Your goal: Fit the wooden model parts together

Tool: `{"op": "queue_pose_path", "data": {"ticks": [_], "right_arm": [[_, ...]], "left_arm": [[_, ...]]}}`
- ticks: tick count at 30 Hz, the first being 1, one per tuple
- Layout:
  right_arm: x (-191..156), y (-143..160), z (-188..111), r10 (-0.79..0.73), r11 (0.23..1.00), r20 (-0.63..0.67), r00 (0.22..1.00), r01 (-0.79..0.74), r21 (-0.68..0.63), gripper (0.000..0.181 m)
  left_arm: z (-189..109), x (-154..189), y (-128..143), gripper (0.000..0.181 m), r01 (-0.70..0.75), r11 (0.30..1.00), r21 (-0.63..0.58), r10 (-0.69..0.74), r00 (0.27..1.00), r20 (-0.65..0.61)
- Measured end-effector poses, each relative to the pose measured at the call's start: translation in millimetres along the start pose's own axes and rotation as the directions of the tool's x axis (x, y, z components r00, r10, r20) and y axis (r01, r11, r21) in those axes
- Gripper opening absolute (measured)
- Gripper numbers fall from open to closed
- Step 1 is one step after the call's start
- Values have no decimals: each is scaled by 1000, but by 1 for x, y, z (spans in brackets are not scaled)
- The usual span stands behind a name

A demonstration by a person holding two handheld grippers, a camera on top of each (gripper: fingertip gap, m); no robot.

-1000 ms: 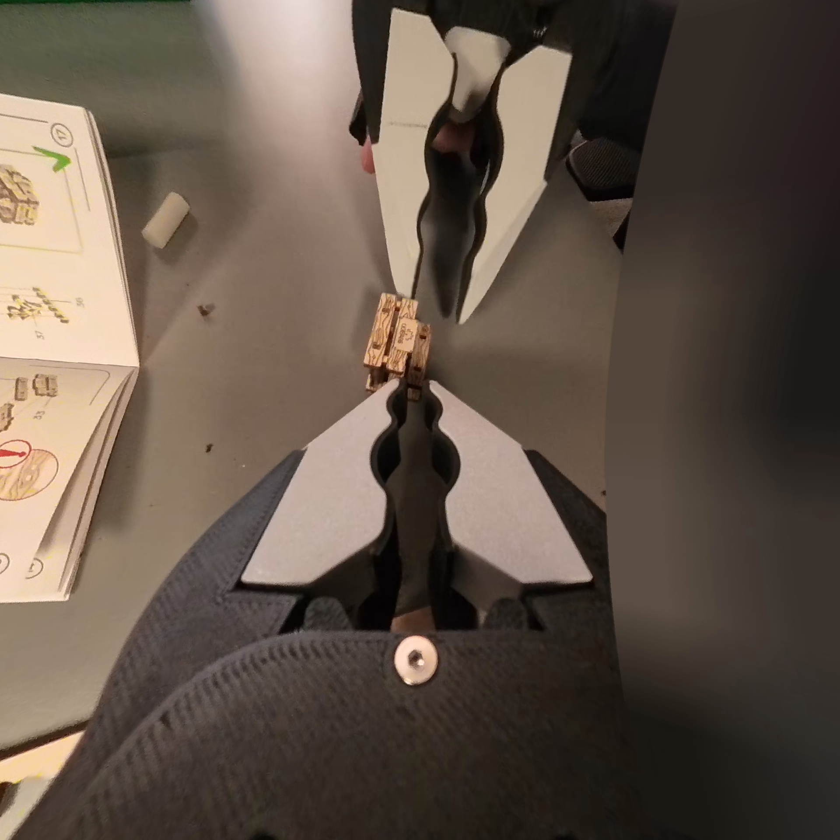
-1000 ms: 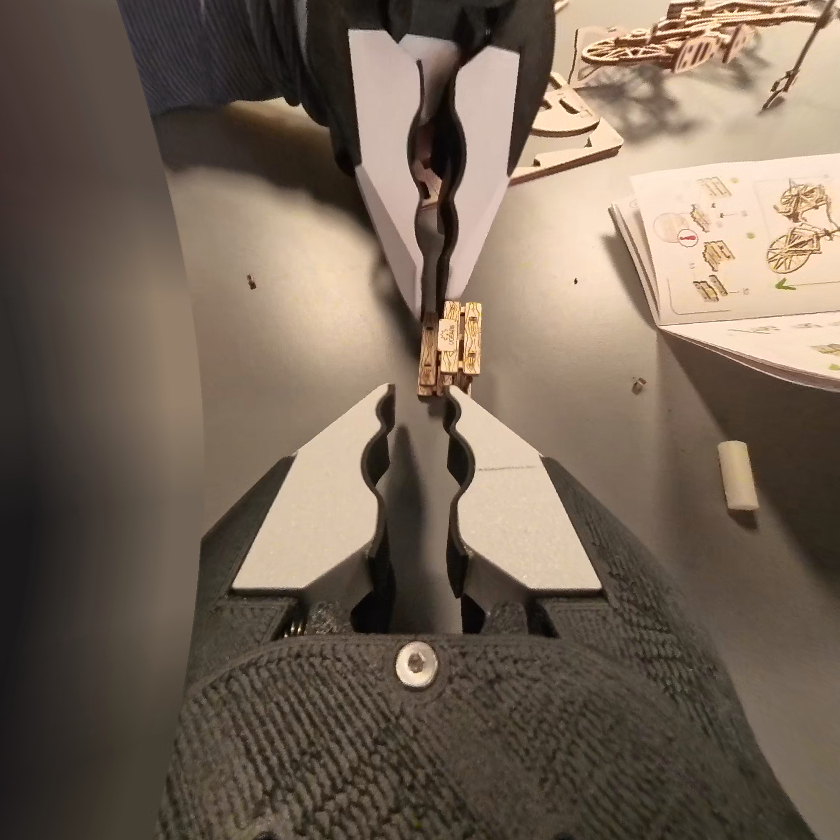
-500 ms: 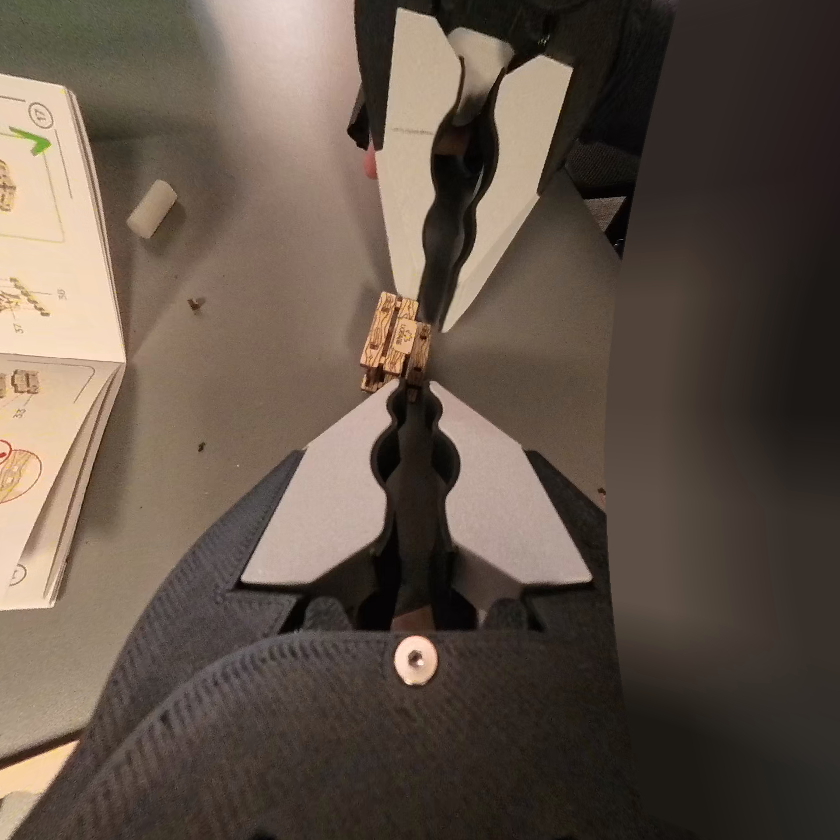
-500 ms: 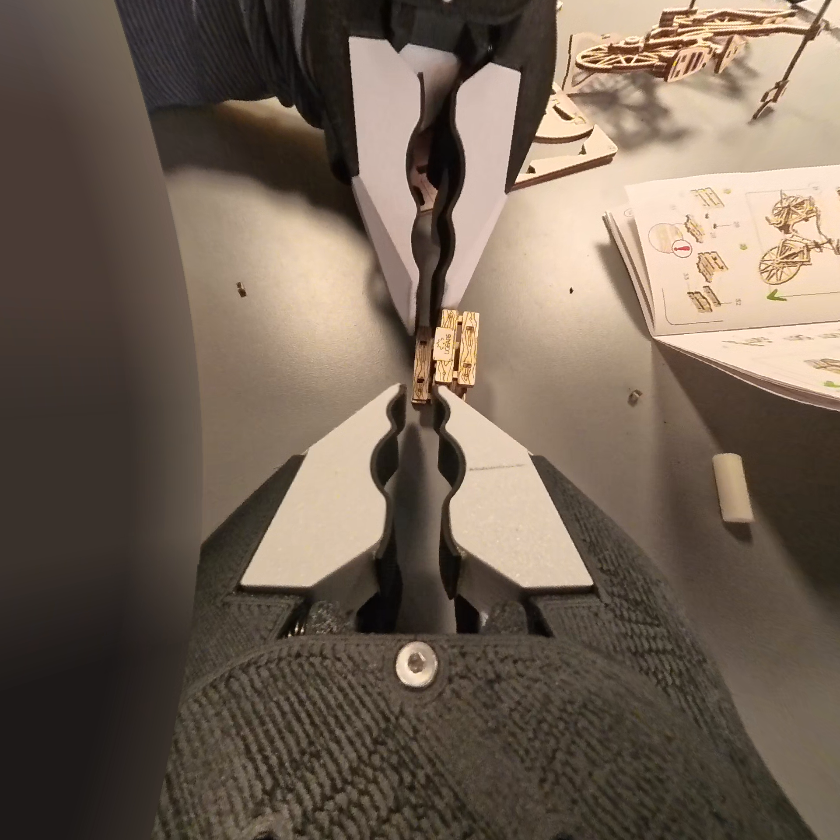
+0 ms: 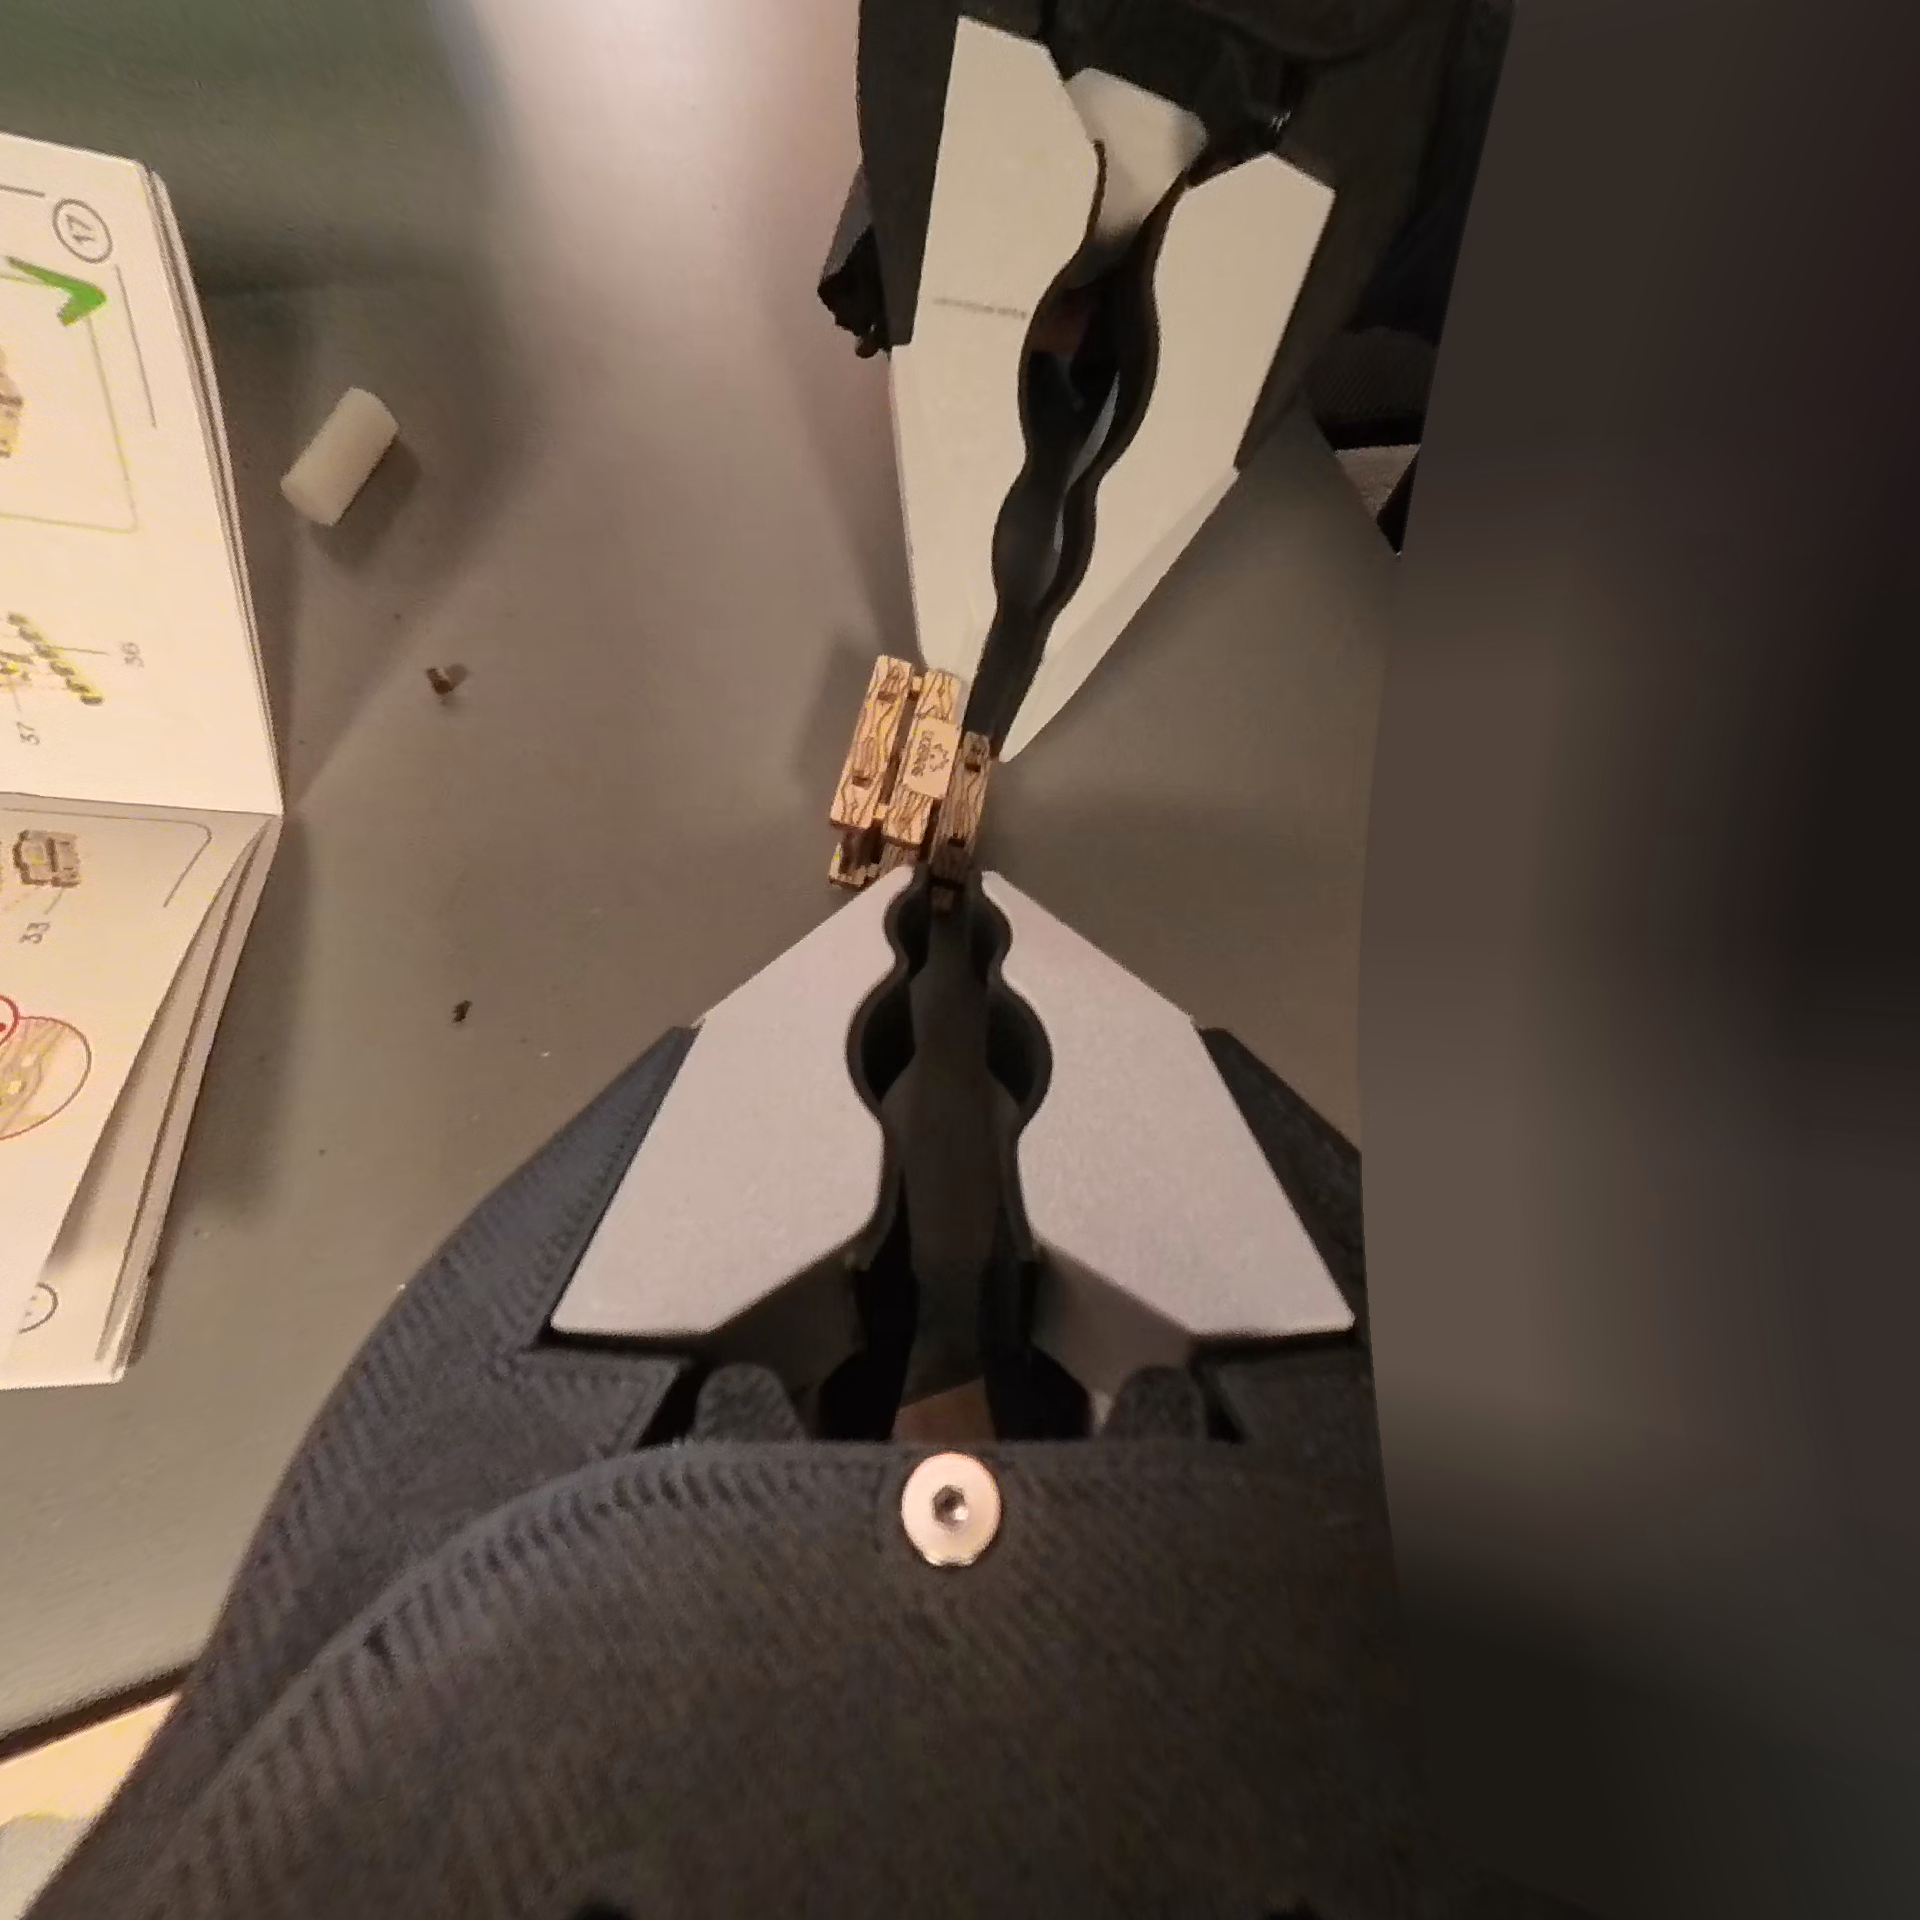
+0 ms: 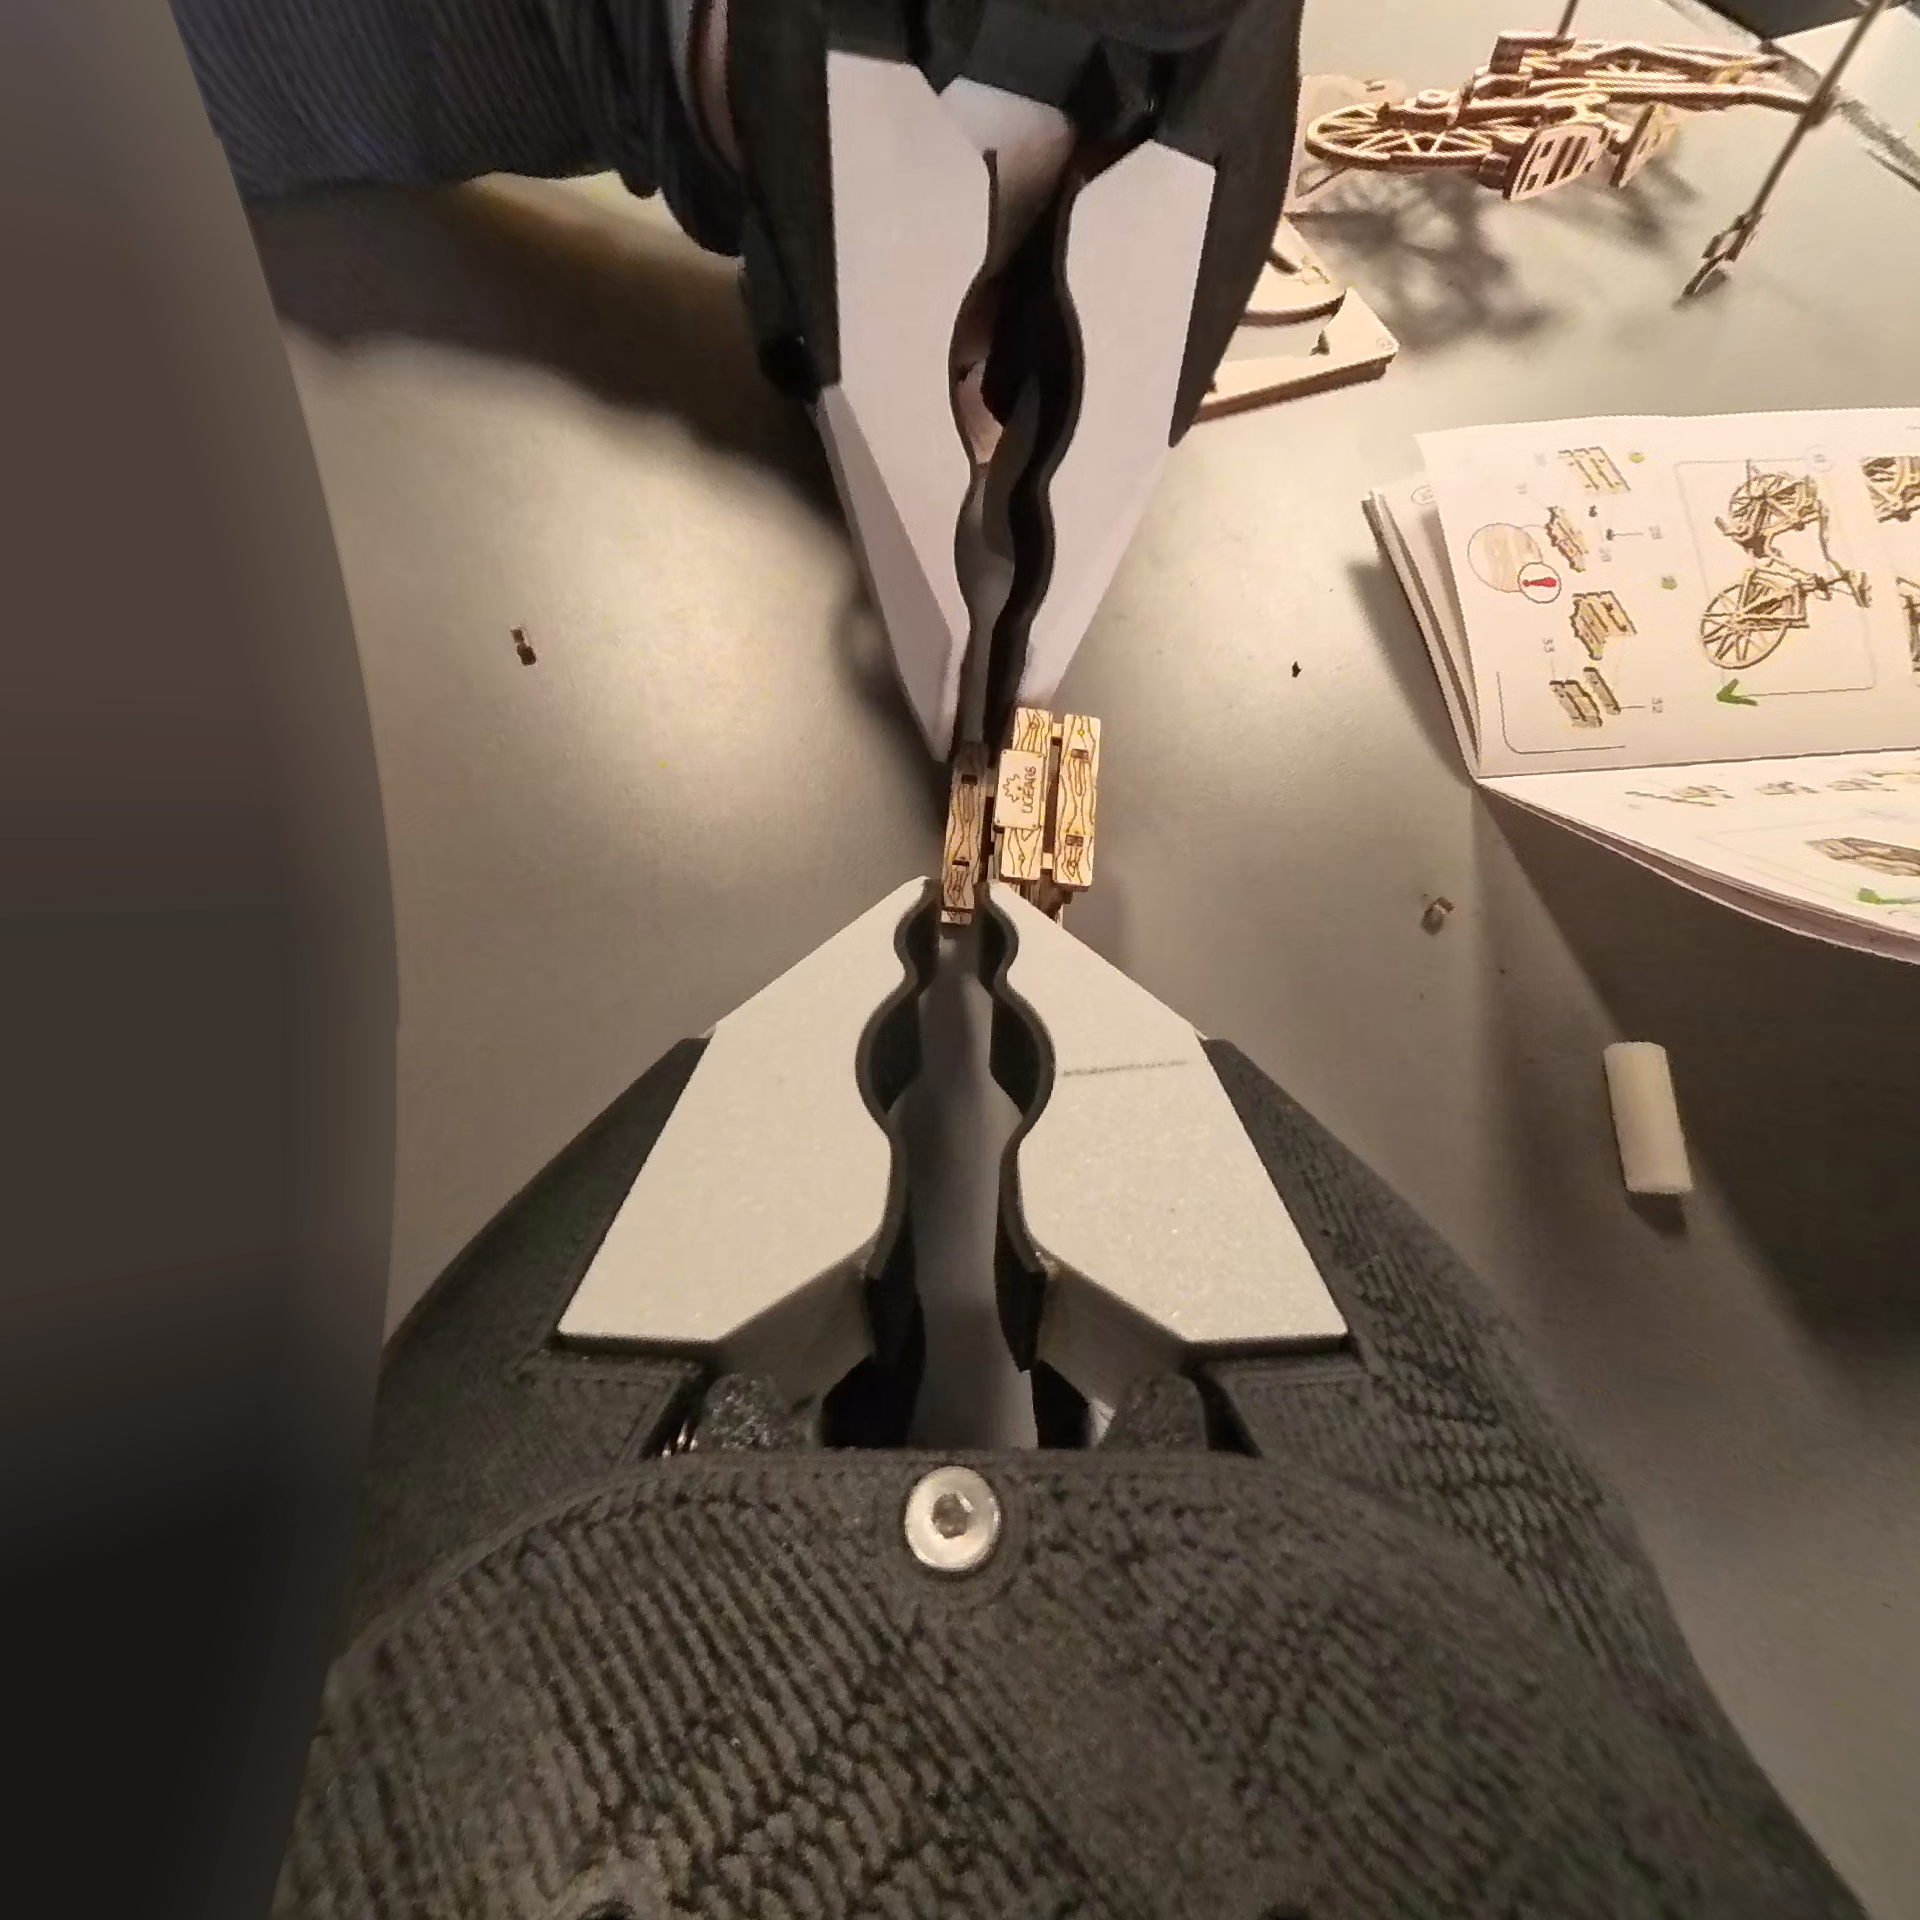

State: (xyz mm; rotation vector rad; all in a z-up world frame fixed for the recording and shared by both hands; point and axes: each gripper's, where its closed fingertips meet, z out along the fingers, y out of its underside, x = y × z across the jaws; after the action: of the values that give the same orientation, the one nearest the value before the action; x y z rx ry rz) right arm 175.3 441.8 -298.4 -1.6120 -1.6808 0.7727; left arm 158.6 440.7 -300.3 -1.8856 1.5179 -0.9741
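Between my two grippers sits the little wooden block [image 5: 909,774], up off the grey table [image 5: 582,582]. Left gripper [image 5: 943,885] is pinched narrow on one end strip, right gripper [image 6: 964,916] pinched on the opposite end. Booklet [image 6: 1683,623] lies off to the block's side.

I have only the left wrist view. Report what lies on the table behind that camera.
Observer: The right wrist view shows a partly built wooden model with spoked wheels standing at the far right of the grey table.
Operator: Say what lies nearer than it.
Observer: A flat pale wooden parts sheet lies just behind the left gripper.
Operator: Now cover the side that is blurred for me.
Observer: A tiny dark scrap lies there on the table. It is well apart from the small tan wooden slat block that the left gripper and the right gripper are both shut on.
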Motion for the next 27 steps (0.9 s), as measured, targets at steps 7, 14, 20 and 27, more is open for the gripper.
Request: {"op": "queue_pose_path", "data": {"ticks": [7, 14, 20, 27], "right_arm": [[0, -1, 1, -6, 1000, -15, 1000, 6, 1, 4], [0, 0, 2, -6, 1000, -18, 1000, 6, -8, 4], [1, 0, 2, 5, 1000, -16, 1000, -5, -8, 4], [1, -1, 1, 2, 1000, -18, 1000, -2, 0, 4]], "left_arm": [[0, -1, 2, 5, -7, 1000, -12, 7, 1000, -3], [2, -1, 5, 5, 7, 999, -34, -7, 1000, -15], [2, -2, 4, 5, 21, 999, -33, -22, 1000, -21], [2, -3, 4, 5, 11, 999, -35, -11, 1000, -13]]}}
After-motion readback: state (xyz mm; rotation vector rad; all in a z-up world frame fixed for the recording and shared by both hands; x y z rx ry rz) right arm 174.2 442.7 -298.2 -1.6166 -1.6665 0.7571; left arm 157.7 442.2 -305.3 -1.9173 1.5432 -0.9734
